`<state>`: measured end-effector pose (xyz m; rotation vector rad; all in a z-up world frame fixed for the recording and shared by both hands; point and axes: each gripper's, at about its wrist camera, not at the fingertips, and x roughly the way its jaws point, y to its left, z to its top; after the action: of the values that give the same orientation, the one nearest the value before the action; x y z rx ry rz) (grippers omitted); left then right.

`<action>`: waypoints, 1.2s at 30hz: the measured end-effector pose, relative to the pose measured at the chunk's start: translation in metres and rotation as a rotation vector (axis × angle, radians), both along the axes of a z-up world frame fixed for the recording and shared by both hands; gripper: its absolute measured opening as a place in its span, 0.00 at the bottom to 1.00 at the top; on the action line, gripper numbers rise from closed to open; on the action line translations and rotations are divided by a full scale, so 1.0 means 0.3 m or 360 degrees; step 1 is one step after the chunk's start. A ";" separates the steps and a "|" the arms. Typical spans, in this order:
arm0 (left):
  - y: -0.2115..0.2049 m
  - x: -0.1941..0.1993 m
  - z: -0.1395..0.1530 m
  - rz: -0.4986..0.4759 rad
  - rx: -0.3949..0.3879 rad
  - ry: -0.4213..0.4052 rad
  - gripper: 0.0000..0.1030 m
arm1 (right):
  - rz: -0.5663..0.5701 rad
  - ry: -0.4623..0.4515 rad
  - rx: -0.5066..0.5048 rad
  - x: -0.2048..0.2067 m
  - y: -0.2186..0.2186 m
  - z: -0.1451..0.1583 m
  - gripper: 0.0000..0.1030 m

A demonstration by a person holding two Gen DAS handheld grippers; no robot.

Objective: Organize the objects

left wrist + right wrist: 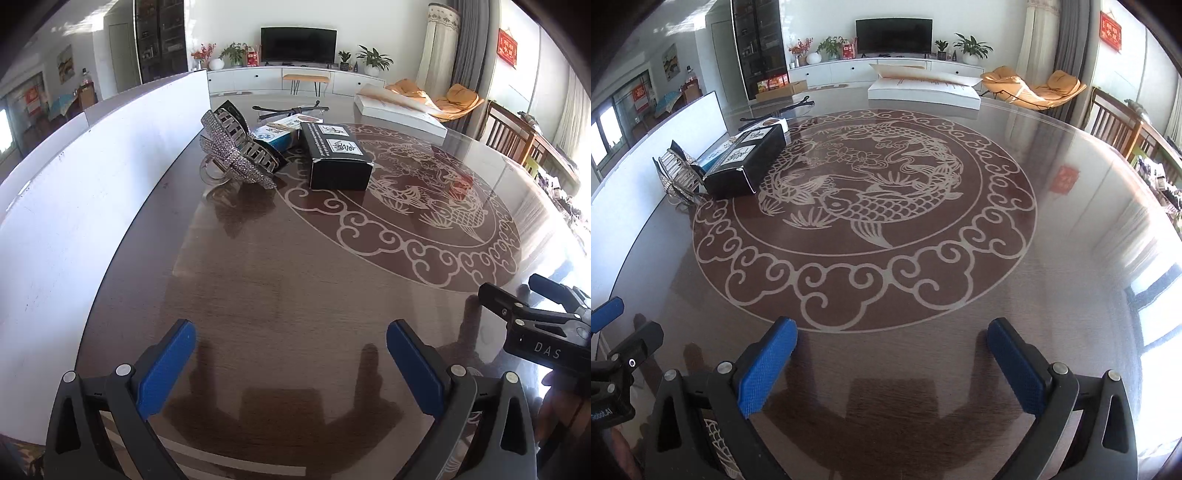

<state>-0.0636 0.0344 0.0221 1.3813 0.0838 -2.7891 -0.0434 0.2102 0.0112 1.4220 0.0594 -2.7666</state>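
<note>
A rhinestone hair claw clip (236, 151) lies on the round dark table (295, 277) at the far left, next to a black box (334, 155) and a blue-and-white packet (273, 134). A black strap-like item (291, 109) lies behind them. The same clip (677, 177) and black box (746, 162) show at the left in the right wrist view. My left gripper (291, 354) is open and empty, low over the table's near side. My right gripper (892, 354) is open and empty, to the right of the left one.
A white board (74, 221) stands along the table's left edge. A flat white box (923, 92) lies at the table's far side. Wooden chairs (1115, 122) stand at the right. The table (1071, 221) carries a carp emblem in its middle.
</note>
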 end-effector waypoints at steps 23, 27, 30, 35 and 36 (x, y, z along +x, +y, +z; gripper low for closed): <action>0.009 -0.009 -0.021 0.0006 -0.0054 -0.0051 1.00 | 0.0009 -0.0002 -0.0011 0.004 0.001 0.001 1.00; 0.009 -0.010 -0.020 -0.0027 -0.0059 -0.0067 1.00 | 0.0009 -0.0002 -0.0011 0.003 0.001 0.001 1.00; 0.009 -0.001 -0.021 -0.0062 -0.0059 -0.0062 1.00 | 0.0009 -0.0002 -0.0011 0.003 0.001 0.001 1.00; 0.014 0.008 -0.021 -0.0062 -0.0060 -0.0062 1.00 | 0.0009 -0.0002 -0.0012 0.003 0.001 0.001 1.00; 0.015 0.009 -0.021 -0.0062 -0.0061 -0.0063 1.00 | 0.0009 -0.0002 -0.0012 0.003 0.001 0.001 1.00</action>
<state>-0.0609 0.0389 0.0158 1.4442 0.0030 -2.7775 -0.0426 0.2105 0.0113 1.4194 0.0534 -2.7585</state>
